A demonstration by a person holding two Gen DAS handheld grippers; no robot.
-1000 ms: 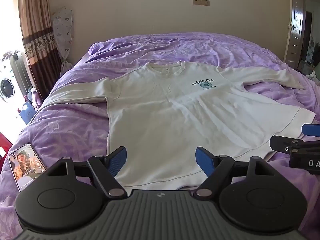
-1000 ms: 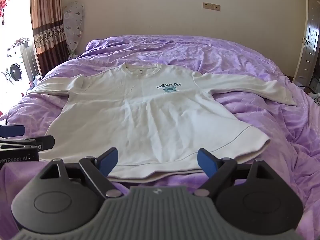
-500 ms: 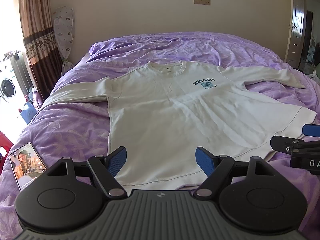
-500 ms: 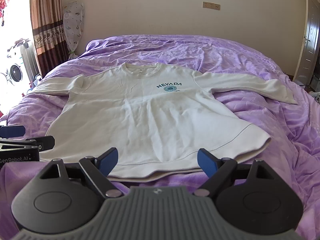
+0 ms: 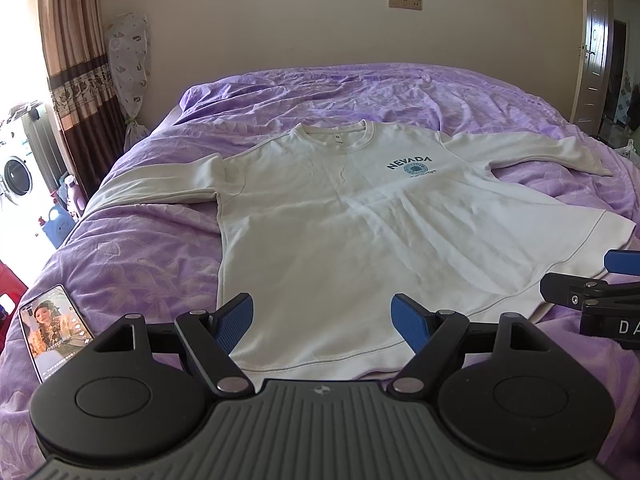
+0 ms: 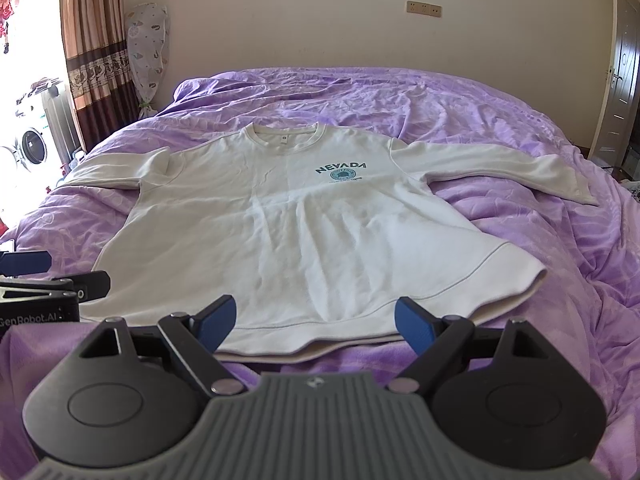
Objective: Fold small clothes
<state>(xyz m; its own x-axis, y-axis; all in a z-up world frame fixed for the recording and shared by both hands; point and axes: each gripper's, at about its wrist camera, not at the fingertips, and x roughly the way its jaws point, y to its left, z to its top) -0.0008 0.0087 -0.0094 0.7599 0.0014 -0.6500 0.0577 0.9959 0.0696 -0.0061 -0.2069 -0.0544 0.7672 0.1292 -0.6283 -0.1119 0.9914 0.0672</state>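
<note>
A cream long-sleeved sweatshirt [image 5: 340, 232] with a "NEVADA" print lies flat, face up, on the purple bedspread, collar far, hem near, both sleeves spread out; it also shows in the right wrist view [image 6: 304, 232]. My left gripper [image 5: 323, 322] is open and empty, held just above the hem near its left half. My right gripper [image 6: 316, 322] is open and empty, above the hem nearer its right half. Each gripper shows at the other view's edge: the right gripper [image 5: 600, 280], the left gripper [image 6: 36, 276].
The purple bedspread [image 5: 132, 256] covers the whole bed. A lit phone [image 5: 52, 330] lies on the bed's near left. Curtains [image 5: 80, 64], a washing machine [image 5: 16, 172] and bottles stand left of the bed; a door [image 6: 620, 72] is at the right.
Almost nothing: both grippers stay open over the hem, with only a slight drift of the views. The sweatshirt has not moved.
</note>
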